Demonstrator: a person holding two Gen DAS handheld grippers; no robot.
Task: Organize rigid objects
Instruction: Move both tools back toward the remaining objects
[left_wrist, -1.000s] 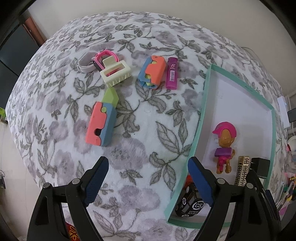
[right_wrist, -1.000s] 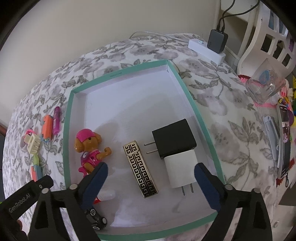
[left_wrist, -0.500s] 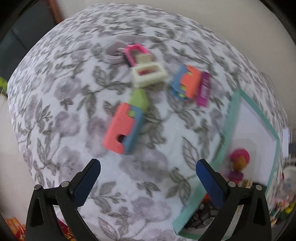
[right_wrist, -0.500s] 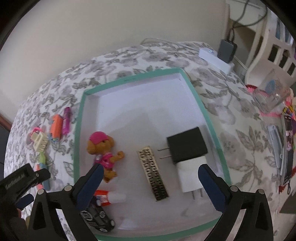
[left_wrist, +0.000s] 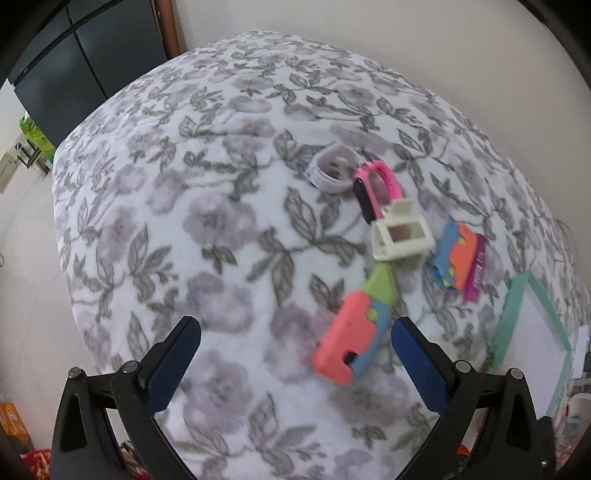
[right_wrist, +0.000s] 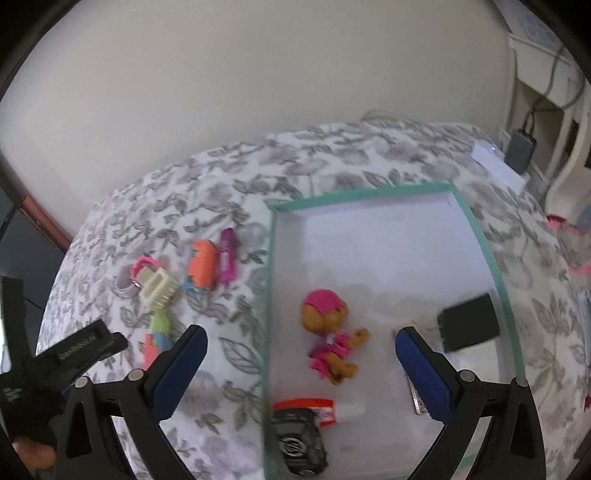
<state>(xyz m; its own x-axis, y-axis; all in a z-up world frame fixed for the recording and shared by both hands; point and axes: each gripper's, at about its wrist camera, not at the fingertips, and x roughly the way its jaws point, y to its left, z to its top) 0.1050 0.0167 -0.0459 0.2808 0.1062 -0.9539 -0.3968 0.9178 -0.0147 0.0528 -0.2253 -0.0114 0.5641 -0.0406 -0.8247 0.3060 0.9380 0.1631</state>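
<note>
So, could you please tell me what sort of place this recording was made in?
Most likely a bedroom at home: the items lie on a soft grey floral fleece blanket spread like bedding, a white power strip with a dark charger sits at its edge, and white painted furniture stands beside it.

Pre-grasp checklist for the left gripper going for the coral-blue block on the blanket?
1. Left gripper open, nothing held: ok.
2. Coral-blue block centred between the fingers: not ok, it sits by the right-hand finger.
3. Block free of neighbours: cannot tell; its green tip nears the cream hair clip.
4. Tray has bare floor left: ok.
5. Right gripper empty, out of the way over the tray's edge: ok.
6. Image sharp: not ok, blurred.
</note>
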